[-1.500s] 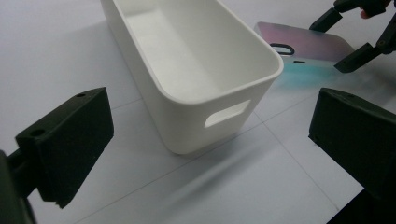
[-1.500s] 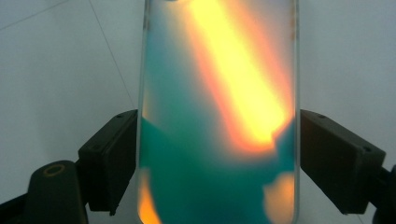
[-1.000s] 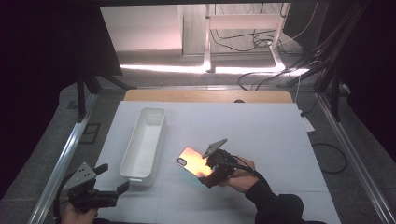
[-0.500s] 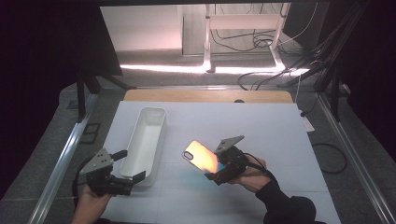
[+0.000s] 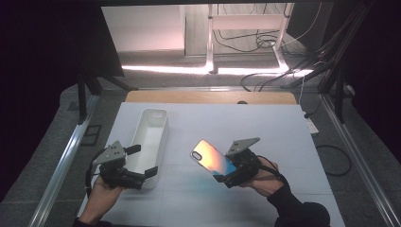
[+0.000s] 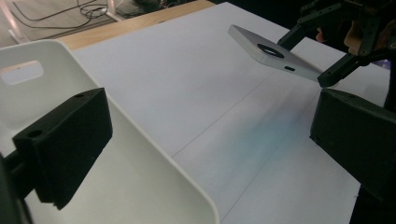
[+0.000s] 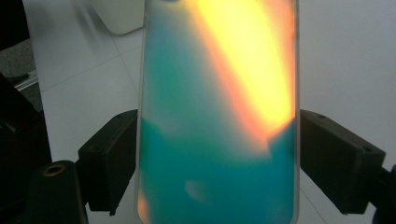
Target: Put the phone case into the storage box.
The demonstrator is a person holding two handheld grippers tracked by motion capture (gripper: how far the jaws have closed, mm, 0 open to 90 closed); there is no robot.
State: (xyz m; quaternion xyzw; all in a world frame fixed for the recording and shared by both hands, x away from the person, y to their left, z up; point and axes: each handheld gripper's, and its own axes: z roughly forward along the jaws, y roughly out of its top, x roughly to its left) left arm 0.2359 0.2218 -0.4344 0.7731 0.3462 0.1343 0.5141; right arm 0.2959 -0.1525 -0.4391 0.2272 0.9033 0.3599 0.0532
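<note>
A white sheet covers the table (image 5: pixel 283 142), with a wooden edge at its far side and cables on the dim floor beyond. The right gripper (image 5: pixel 226 174) clamps an iridescent phone (image 5: pixel 213 158) by its sides, tilted above the sheet. The left gripper (image 5: pixel 144 163) stands spread wide around the near wall of the white bin (image 5: pixel 151 130).

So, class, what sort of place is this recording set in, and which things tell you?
Probably a lab or recording workspace, not a home: a white-covered table inside a metal frame, loose black cables on the floor behind, and a right hand-held gripper holding an iridescent phone case.
</note>
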